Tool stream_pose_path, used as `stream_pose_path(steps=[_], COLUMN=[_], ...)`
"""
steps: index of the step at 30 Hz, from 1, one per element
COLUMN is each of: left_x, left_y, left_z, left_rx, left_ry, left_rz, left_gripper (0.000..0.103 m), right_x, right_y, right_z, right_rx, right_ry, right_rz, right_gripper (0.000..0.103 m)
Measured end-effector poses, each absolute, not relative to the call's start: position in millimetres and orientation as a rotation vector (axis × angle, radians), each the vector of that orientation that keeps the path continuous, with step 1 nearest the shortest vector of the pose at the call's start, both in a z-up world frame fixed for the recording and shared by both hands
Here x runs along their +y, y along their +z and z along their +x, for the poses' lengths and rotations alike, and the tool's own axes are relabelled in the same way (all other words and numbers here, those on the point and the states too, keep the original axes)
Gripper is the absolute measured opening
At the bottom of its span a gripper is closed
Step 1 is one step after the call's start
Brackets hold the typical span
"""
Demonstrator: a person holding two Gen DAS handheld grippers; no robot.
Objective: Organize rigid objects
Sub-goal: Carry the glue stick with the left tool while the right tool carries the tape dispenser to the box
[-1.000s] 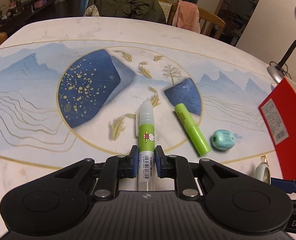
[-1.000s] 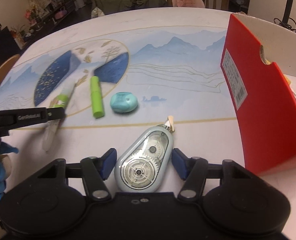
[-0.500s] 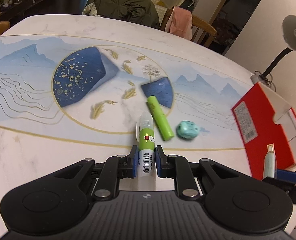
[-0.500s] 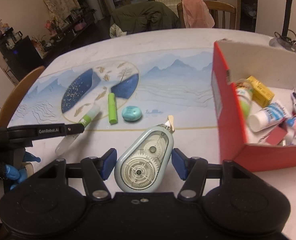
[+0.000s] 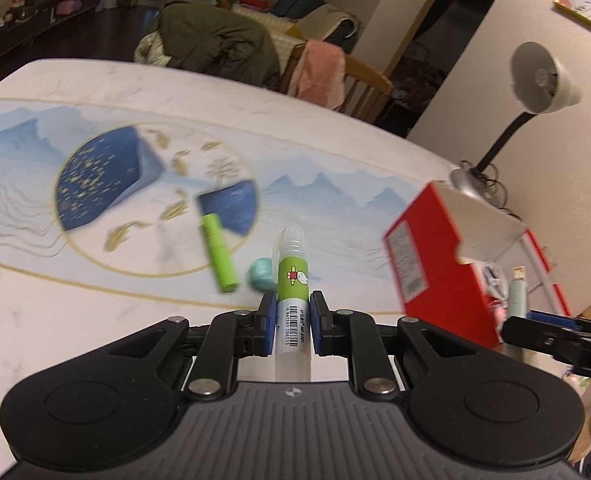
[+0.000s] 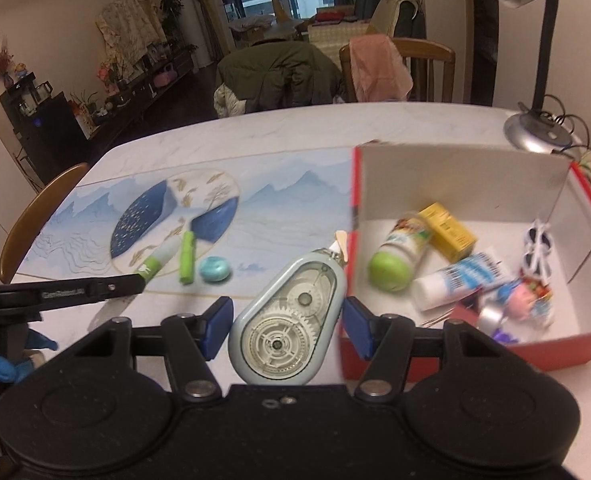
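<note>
Left gripper (image 5: 291,322), tilted downward, pads clamped tight on a slim glue stick (image 5: 292,280); right gripper (image 6: 285,326), likewise angled down, jaws half-spread and pressing a correction-tape dispenser (image 6: 287,320).

We read a barcode with small digits on the glue stick (image 5: 292,312); its brand print and the red box's label (image 5: 407,260) stay illegible.

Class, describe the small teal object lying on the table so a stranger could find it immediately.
Start at the table's round blue-and-gold picture, then go to its lower right rim. There a green marker lies beside the teal object. The object is short, rounded and pebble-like, while the marker is a long stick.
</note>
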State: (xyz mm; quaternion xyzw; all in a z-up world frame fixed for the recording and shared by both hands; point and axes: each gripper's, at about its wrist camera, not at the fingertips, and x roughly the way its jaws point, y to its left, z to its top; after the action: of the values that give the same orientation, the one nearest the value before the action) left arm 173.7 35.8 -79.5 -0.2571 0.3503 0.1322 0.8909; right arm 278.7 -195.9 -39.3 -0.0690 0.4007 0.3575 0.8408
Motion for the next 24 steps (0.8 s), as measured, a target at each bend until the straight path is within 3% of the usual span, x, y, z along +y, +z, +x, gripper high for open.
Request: stream_pose_path(steps=[24], left_x=[-103], left_y=[-26], left_z=[292], left_rx=[0.689], left_ry=[0.068], left_rz=[-0.308], left_gripper=[0.017], right_x=[-305], right_y=[-33], right_z=[357], right_rx=[0.794], right_ry=[0.641], right_rz=[-0.113], right_gripper=[0.059])
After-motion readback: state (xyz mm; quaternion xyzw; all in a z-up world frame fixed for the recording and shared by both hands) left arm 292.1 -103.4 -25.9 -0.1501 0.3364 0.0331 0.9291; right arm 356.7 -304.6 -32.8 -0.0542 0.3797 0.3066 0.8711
